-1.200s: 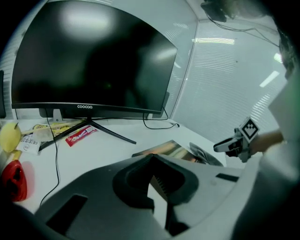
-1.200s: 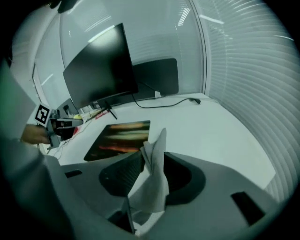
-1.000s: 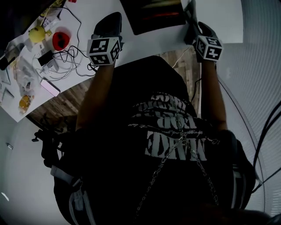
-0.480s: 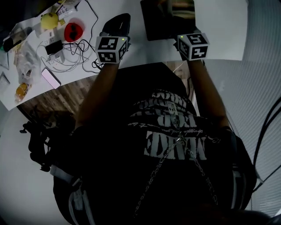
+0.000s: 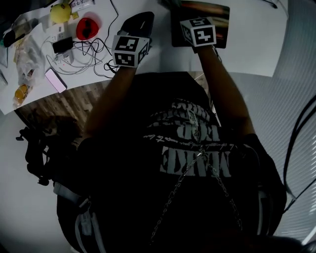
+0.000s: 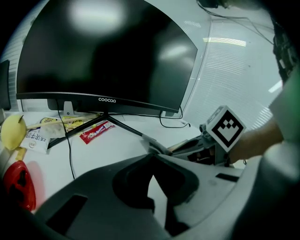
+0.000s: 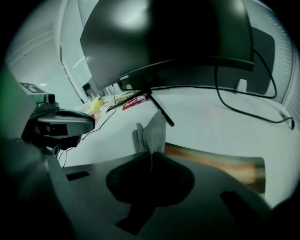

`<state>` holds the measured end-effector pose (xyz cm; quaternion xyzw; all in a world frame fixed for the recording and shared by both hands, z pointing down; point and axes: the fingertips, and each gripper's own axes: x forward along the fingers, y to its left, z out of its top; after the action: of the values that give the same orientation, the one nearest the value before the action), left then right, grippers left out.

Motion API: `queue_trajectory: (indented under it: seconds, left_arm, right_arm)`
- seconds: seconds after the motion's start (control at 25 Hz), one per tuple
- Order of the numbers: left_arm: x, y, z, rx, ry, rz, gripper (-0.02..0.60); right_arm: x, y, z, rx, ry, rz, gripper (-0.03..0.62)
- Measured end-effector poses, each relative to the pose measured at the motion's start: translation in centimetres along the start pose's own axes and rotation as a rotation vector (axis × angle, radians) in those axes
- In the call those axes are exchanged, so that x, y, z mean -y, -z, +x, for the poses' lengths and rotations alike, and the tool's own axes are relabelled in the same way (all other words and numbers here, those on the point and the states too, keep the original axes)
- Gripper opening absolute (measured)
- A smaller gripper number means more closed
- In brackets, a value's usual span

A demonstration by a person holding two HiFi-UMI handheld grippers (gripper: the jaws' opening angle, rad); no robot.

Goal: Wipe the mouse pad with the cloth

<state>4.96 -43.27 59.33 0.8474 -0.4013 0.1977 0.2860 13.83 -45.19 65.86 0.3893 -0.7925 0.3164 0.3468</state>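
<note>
The dark mouse pad (image 5: 219,24) lies on the white desk (image 5: 252,44); the right gripper view shows its orange-brown print (image 7: 220,164). My right gripper (image 7: 151,153) is over the pad's left part, shut on a grey cloth (image 7: 153,131) that sticks up past the tips. Its jaws have just been closing, with the cloth between them. In the head view only its marker cube (image 5: 198,32) shows. My left gripper (image 6: 153,158) hovers over bare desk left of the pad, its tips together and nothing held; in the head view the left gripper (image 5: 139,21) is a black shape.
A large monitor (image 6: 103,51) on a splayed stand fills the desk's back. Left of the pad lie tangled cables (image 5: 81,52), a red dish (image 5: 89,27), a yellow item (image 5: 60,12) and a phone (image 5: 55,79). A red packet (image 6: 96,132) lies under the monitor.
My right gripper has swept left from the pad's right edge to over its left part. The left gripper has stayed on the desk left of the pad.
</note>
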Motion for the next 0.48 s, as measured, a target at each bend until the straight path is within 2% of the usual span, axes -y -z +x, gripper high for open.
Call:
queue_trajectory:
  seconds: [0.12,0.32,0.36,0.48]
  left_arm:
    - [0.4,-0.2,0.9,-0.001,0.014,-0.007,-0.003]
    - [1.9,-1.3,2.1,0.015,0.059,-0.007,-0.003]
    - [2.2,-1.2,2.1,0.014,0.064,-0.011,-0.003]
    - [2.4,-1.2,2.1,0.017,0.061,-0.022,-0.003]
  right_arm:
    - [4.5,1.2,-2.3,0.007,0.057,0.096,0.012]
    - [15.0,4.2,-7.5,0.002,0.251,0.237,0.014]
    - [16.4,4.8,-8.2,-0.011,0.290,0.228,0.014]
    - [19.0,5.0,-9.7,-0.049,0.398,0.108,0.014]
